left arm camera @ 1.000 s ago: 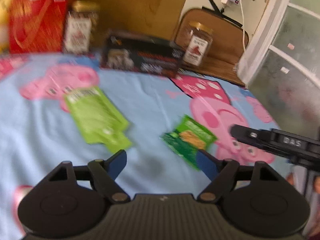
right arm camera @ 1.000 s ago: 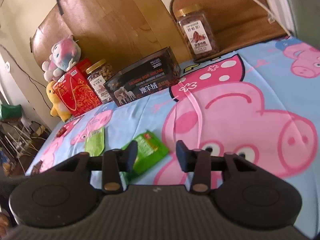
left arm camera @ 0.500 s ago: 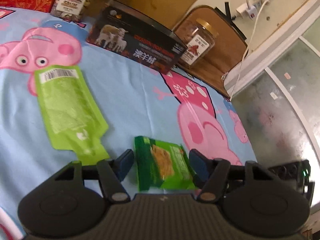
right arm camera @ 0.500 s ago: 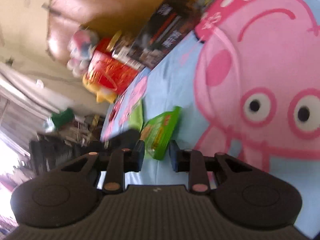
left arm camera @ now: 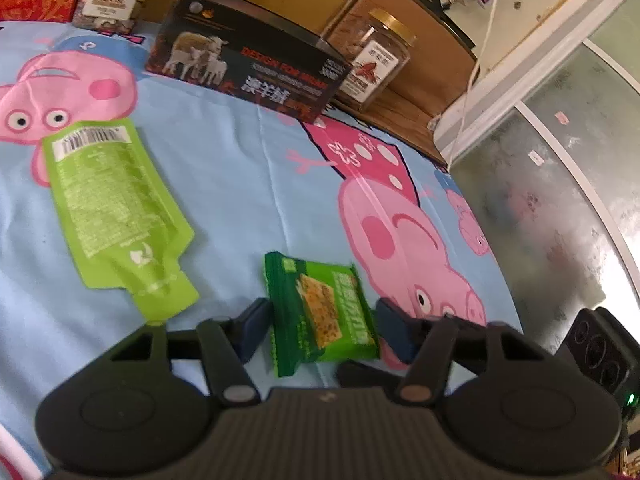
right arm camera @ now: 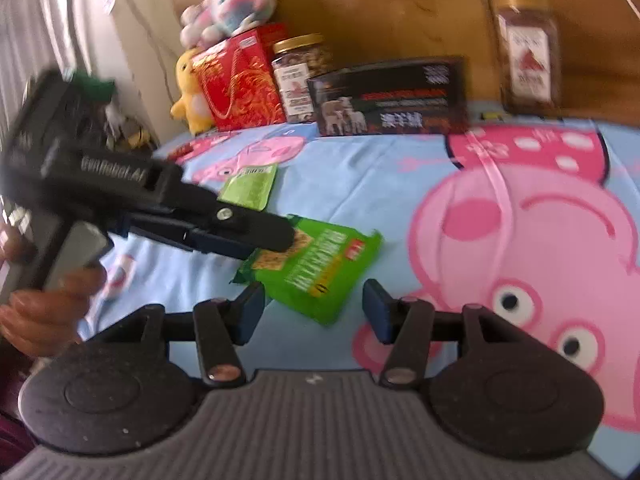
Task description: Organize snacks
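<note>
The left tongs [left arm camera: 320, 330] hang low over a bed, spread wide, with a small dark green snack packet [left arm camera: 320, 312] lying flat between their blue-tipped fingers [left arm camera: 252, 330]. The fingers sit either side of the packet without clearly touching it. From the right camera the same packet [right arm camera: 316, 264] shows just ahead of the right tongs [right arm camera: 314, 310], which are also spread and hold nothing. The left tongs [right arm camera: 256, 236] reach in over the packet's far left corner.

The packet looks light, thin and crinkly, a sealed foil-type wrapper with a cracker pictured on its front and orange lettering down one side. It will probably be slippery and flex when squeezed, and the contents may crumble under a hard pinch. The flat sealed edges, or a gentle hold across its short width, seem the safest places to take it.

The packet rests on a pale blue bedsheet [left arm camera: 240, 184] printed with pink cartoon pigs. To its left, a little farther off, lies a flat lime green pouch [left arm camera: 108, 196], barcode end away, soft and limp-looking. Against the wooden headboard at the back stand a long dark box [left arm camera: 248, 64] showing sheep, a clear jar [left arm camera: 372, 66] with a gold lid to its right, and a second jar [right arm camera: 298, 76], a red gift box [right arm camera: 240, 84] and plush toys [right arm camera: 224, 12] to its left.
</note>
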A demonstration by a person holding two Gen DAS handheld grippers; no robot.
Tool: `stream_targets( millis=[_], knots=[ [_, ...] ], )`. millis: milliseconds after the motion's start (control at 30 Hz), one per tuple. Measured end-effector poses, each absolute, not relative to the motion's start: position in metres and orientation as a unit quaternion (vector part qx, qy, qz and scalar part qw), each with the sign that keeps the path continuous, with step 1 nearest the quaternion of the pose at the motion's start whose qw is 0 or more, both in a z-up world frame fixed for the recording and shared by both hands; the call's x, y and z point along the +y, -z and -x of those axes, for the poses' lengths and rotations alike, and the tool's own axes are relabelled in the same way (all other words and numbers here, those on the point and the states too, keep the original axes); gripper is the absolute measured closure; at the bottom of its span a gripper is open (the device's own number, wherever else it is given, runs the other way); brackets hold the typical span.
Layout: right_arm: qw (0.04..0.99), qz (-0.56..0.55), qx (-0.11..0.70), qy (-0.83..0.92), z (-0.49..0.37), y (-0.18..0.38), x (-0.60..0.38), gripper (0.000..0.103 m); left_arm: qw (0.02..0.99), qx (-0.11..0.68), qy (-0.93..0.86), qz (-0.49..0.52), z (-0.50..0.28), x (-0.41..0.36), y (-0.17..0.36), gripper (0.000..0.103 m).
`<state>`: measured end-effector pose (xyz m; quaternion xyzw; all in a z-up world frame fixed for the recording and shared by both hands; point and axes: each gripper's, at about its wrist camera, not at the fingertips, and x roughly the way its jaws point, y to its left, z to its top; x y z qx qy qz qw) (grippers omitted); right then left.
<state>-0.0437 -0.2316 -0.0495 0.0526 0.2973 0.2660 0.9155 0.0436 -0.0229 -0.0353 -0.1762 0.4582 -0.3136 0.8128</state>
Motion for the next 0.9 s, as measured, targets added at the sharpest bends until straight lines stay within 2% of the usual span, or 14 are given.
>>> stream_targets(
  millis=[100, 200, 600, 900],
  knots=[
    [0.928, 0.008, 0.281, -0.244, 0.047, 0.052, -0.215, 0.055, 0.824, 0.449, 0.306, 0.161, -0.039, -0.024, 0.034, 0.050],
    [0.928, -0.017, 0.280, -0.244, 0.035, 0.051, -0.221, 0.061, 0.832, 0.438, 0.300, 0.161, -0.038, -0.018, 0.027, 0.050],
    [0.949, -0.009, 0.209, -0.235, 0.000, 0.017, -0.202, 0.063, 0.855, 0.393, 0.301, 0.158, -0.088, -0.012, -0.016, 0.050],
    [0.942, -0.029, 0.235, -0.239, -0.038, 0.027, -0.198, 0.063, 0.852, 0.397, 0.295, 0.169, -0.119, -0.005, -0.005, 0.050]
  ],
)
